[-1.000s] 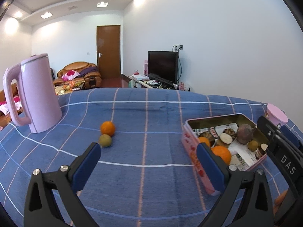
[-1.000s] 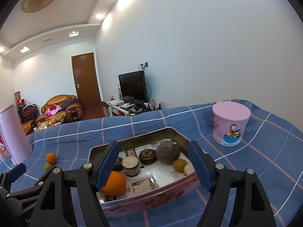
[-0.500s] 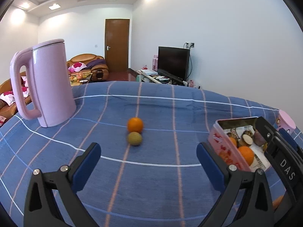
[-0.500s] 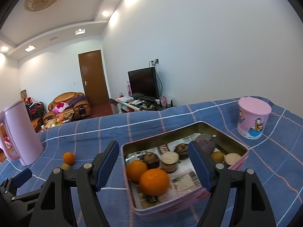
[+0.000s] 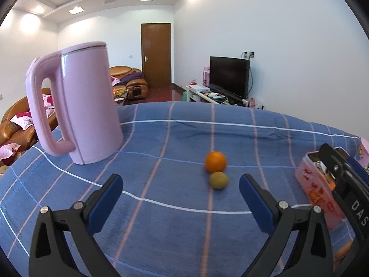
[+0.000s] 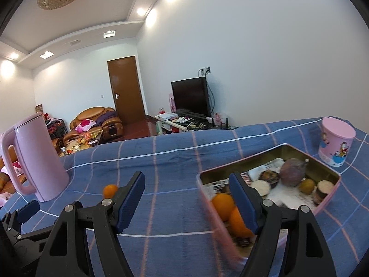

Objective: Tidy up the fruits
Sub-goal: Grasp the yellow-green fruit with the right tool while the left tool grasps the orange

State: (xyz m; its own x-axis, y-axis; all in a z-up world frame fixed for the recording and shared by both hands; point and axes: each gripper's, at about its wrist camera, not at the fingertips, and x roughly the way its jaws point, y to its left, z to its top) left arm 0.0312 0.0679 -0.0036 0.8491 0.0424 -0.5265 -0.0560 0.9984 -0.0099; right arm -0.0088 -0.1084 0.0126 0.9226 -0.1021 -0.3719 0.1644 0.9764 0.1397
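1. The landmark is the pink tin box (image 6: 269, 180), which stands on the blue checked tablecloth (image 5: 175, 138).
2. The left gripper (image 5: 181, 190) is to the left of the tin box, above the cloth. Its blue fingers are spread wide and hold nothing.
3. One orange (image 5: 215, 161) and one small green-brown fruit (image 5: 218, 180) lie on the cloth to the left of the tin box, well apart from it. The two touch each other, the orange farther from the camera. Both are just ahead of the left gripper, nearer to its right finger.
4. The right gripper (image 6: 186, 185) is at the near left corner of the tin box. Its fingers are spread wide and empty; the right finger (image 6: 242, 203) is in front of the box rim.
5. Inside the tin box are two oranges (image 6: 222, 203) at the near end, and a purple-brown round fruit (image 6: 291, 172) and a small yellow fruit (image 6: 306, 186) at the far end.
6. A pink kettle (image 5: 80, 106) stands far to the left of the tin box; a pink lidded cup (image 6: 336, 140) stands just behind the box to the right.
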